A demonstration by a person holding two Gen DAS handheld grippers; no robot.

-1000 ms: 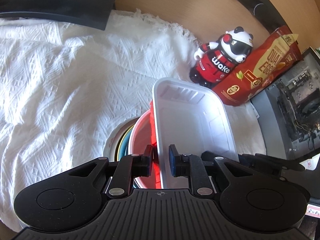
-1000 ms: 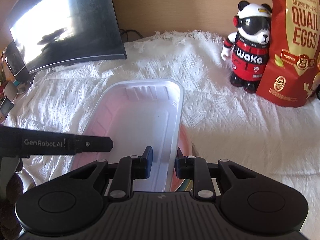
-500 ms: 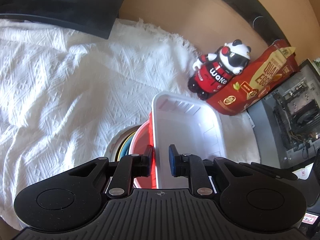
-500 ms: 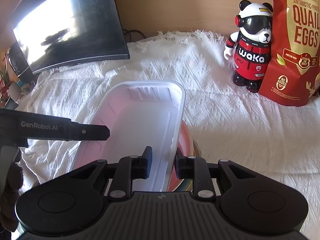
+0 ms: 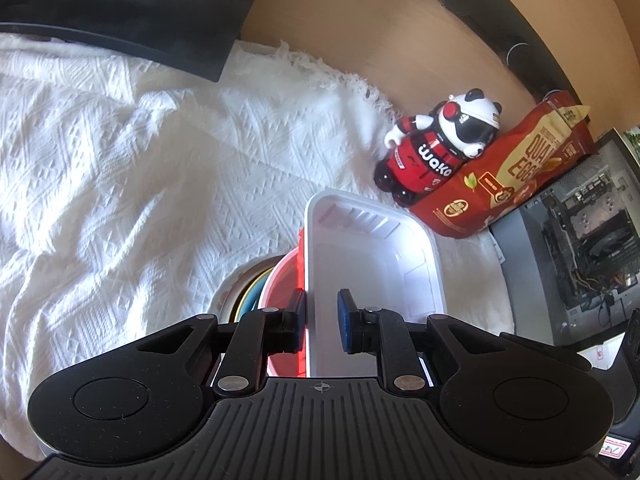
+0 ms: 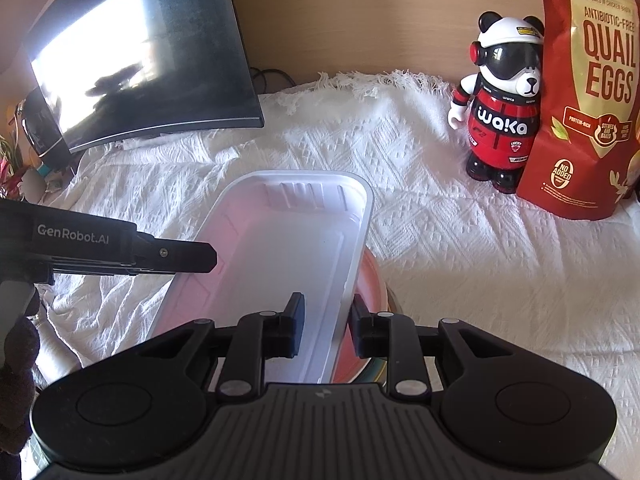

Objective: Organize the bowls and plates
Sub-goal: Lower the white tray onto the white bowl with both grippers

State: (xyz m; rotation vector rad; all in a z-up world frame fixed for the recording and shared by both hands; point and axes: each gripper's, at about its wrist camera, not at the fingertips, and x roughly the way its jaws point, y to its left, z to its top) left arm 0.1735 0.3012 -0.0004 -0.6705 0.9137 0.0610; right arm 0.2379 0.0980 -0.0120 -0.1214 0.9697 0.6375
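Observation:
A white rectangular plastic tray point(image 5: 372, 264) lies on top of a red bowl point(image 5: 282, 284) that sits in a stack of plates point(image 5: 240, 292) on the white cloth. My left gripper point(image 5: 322, 322) straddles the tray's left rim, with a visible gap at the right pad. My right gripper point(image 6: 326, 326) straddles the tray's point(image 6: 280, 248) right rim, with gaps on both sides. The red bowl point(image 6: 370, 280) shows beside it. The left gripper's body point(image 6: 120, 248) shows at the left of the right wrist view.
A panda figure point(image 6: 500, 100) and a red quail-egg bag point(image 6: 588, 92) stand at the back right. A dark monitor point(image 6: 140, 60) stands at the back left. An open computer case point(image 5: 580, 240) is at the right. The white cloth point(image 5: 120, 180) is rumpled.
Both grippers have opened slightly around the tray rims and drawn up and back a little. The tray stays on the bowl stack.

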